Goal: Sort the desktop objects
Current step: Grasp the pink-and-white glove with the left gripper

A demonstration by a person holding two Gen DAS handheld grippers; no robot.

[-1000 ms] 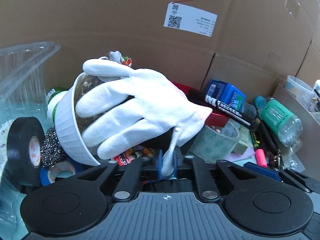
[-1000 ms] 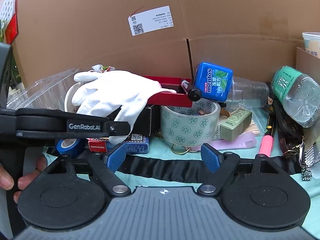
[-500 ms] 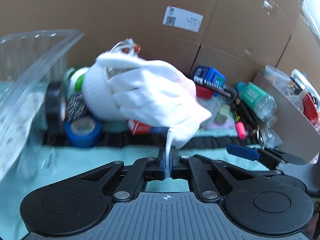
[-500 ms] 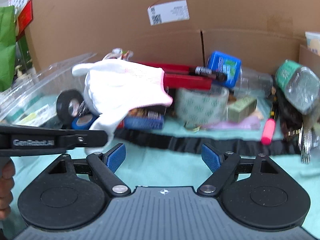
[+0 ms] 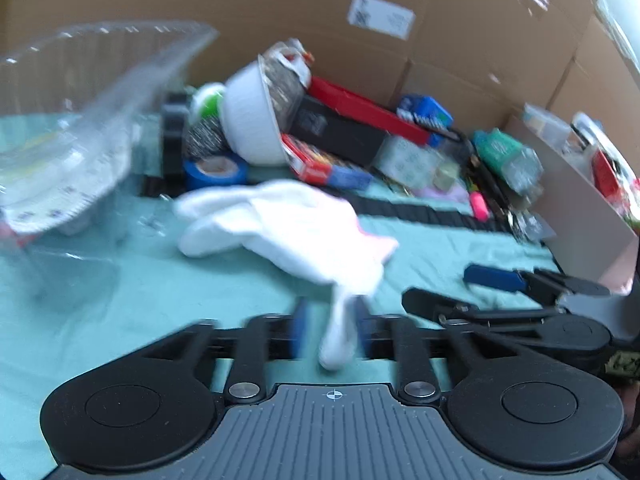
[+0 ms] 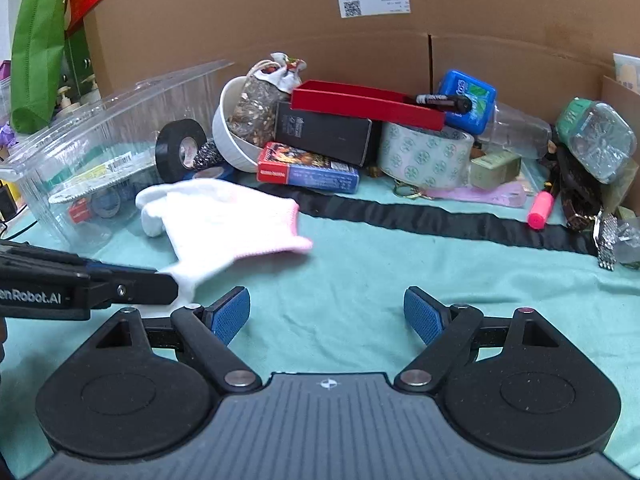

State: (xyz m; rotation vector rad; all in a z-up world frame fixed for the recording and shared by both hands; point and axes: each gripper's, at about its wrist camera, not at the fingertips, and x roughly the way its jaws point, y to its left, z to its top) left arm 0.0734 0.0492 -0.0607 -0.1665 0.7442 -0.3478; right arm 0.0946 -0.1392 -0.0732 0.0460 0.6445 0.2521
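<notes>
A white work glove (image 5: 288, 228) with a pink cuff lies on the teal cloth, one finger still between my left gripper's (image 5: 328, 330) blurred blue pads, which stand slightly apart. The glove also shows in the right wrist view (image 6: 224, 220), with the left gripper's finger (image 6: 132, 282) at its tip. My right gripper (image 6: 326, 314) is open and empty above the bare cloth. The cluttered pile sits behind: a white bowl (image 6: 232, 140), red tray (image 6: 360, 102), patterned tape roll (image 6: 424, 152).
A clear plastic bin (image 6: 100, 148) stands at the left. Black tape (image 6: 178, 152), blue tape (image 5: 214, 168), a card box (image 6: 308, 170), mints box (image 6: 466, 96), bottle (image 6: 596, 138), pink marker (image 6: 540, 208) and black strap (image 6: 440, 218) lie before the cardboard wall (image 6: 280, 12).
The left gripper pulled the glove off the bowl and back toward me, down onto the cloth; its pads have parted slightly. Both grippers drew back from the pile.
</notes>
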